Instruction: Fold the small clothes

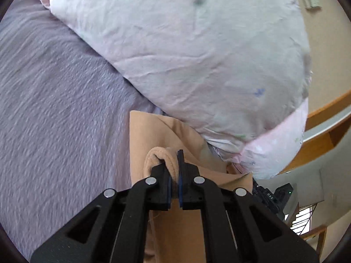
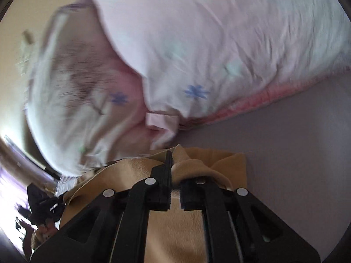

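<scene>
A small tan garment [image 1: 151, 131] hangs between both grippers over a purple bedsheet [image 1: 54, 100]. My left gripper [image 1: 174, 168] is shut on a rolled edge of the tan garment, which bulges out over the left finger. My right gripper [image 2: 175, 171] is shut on another edge of the same tan garment [image 2: 175, 223], whose cloth drapes over the right finger. The rest of the garment hangs below the jaws in both views.
A big white and pink quilt [image 1: 197, 54] with small flower prints lies bunched just beyond the garment; it also fills the right wrist view [image 2: 197, 43]. A wooden bed frame [image 1: 324, 114] and cream wall are at the right. The purple sheet [image 2: 296, 142] spreads right.
</scene>
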{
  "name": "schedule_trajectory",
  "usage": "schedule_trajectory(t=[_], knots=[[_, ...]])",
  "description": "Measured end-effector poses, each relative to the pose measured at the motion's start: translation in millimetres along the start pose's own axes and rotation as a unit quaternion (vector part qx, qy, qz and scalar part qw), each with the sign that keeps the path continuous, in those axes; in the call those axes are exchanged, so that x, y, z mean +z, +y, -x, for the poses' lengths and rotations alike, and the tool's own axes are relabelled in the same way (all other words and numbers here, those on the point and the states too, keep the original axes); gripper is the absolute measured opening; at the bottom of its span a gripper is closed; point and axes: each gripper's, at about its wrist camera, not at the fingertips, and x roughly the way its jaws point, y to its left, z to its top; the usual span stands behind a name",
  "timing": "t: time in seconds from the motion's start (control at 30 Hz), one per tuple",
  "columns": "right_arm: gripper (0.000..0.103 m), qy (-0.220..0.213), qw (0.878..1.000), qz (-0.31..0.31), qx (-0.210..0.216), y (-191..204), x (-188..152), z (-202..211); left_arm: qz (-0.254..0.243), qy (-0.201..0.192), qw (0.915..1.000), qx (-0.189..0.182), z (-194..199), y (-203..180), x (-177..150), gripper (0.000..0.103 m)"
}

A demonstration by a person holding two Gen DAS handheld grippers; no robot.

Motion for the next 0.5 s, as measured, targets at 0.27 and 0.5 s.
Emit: schedule_trajectory(t=[0.27,0.5], knots=[[0.088,-0.027,0.998,0.007,0.063,8,-12,48,0.003,-0.03,0.9996,0.002,47,0,-4,0.064],[0.088,0.04,0.998,0.04,-0.022,6,-46,35,-0.027,0.036,0.9984,0.034,63,4,-43,0.065]])
